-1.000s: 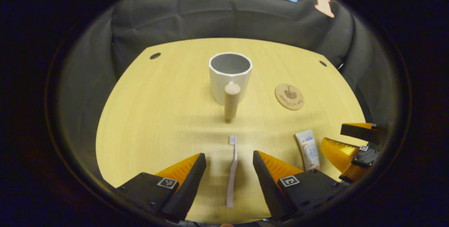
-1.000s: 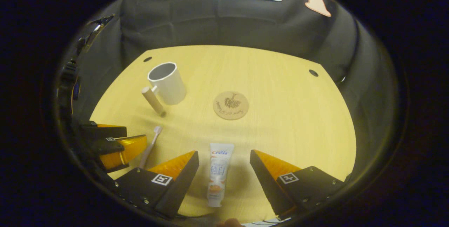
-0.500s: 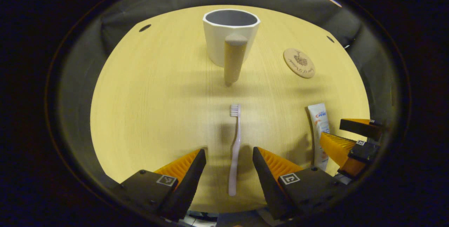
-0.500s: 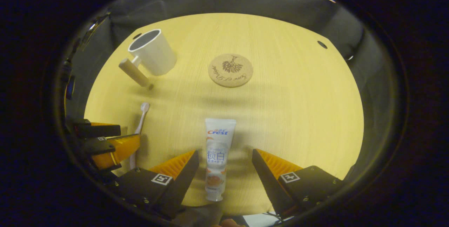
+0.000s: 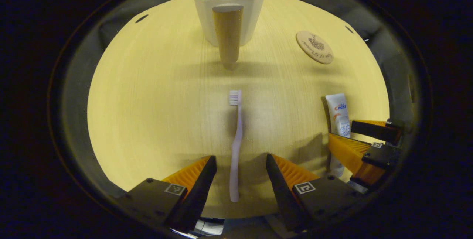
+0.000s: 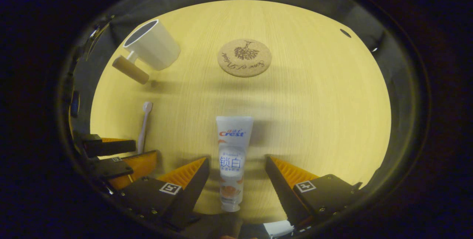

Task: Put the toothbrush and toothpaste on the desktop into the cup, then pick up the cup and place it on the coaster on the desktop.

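Straddling the toothbrush (image 5: 235, 146), left gripper (image 5: 239, 167) sits at bottom centre of the left gripper view, jaws wide apart, nothing gripped. Toothbrush lies flat on the desktop (image 5: 147, 102), bristles toward the cup (image 5: 229, 15) at top centre; coaster (image 5: 314, 47) upper right. Right gripper (image 6: 236, 168), bottom centre of the right gripper view, jaws equally wide, flanks the toothpaste (image 6: 232, 161) without touching. Cup there upper left, upright, apart from the coaster.

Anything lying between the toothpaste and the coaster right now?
No. In the right gripper view the stretch of desktop from the toothpaste up to the coaster is bare wood. The cup and toothbrush sit off to the side.
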A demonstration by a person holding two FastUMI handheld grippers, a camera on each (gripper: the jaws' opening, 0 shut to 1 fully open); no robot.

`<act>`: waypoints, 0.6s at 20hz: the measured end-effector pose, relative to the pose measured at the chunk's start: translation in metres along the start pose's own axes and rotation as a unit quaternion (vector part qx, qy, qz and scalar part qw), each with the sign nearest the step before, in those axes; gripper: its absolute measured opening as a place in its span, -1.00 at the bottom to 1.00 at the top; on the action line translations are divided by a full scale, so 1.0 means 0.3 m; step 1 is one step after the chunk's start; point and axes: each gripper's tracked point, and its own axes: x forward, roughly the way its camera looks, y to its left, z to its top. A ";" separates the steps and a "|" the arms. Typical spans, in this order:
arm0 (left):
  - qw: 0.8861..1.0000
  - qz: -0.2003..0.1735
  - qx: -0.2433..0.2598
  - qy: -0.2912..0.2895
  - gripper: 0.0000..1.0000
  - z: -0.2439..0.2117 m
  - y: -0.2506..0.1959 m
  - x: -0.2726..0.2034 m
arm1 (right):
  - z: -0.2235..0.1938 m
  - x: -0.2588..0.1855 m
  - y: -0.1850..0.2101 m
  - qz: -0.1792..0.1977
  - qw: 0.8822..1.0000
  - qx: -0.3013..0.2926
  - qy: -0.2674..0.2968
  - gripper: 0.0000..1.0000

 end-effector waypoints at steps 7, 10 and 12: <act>1.000 0.016 0.008 0.012 0.41 0.001 0.025 0.000 | -0.009 0.020 0.002 0.003 1.000 -0.007 0.017 0.78; 1.000 0.015 0.013 0.014 0.01 0.002 0.028 -0.003 | -0.010 0.018 -0.007 0.001 1.000 -0.013 0.019 0.66; 1.000 0.013 0.002 0.016 -0.19 0.003 0.021 0.000 | -0.016 0.022 -0.010 0.000 1.000 -0.010 0.022 0.31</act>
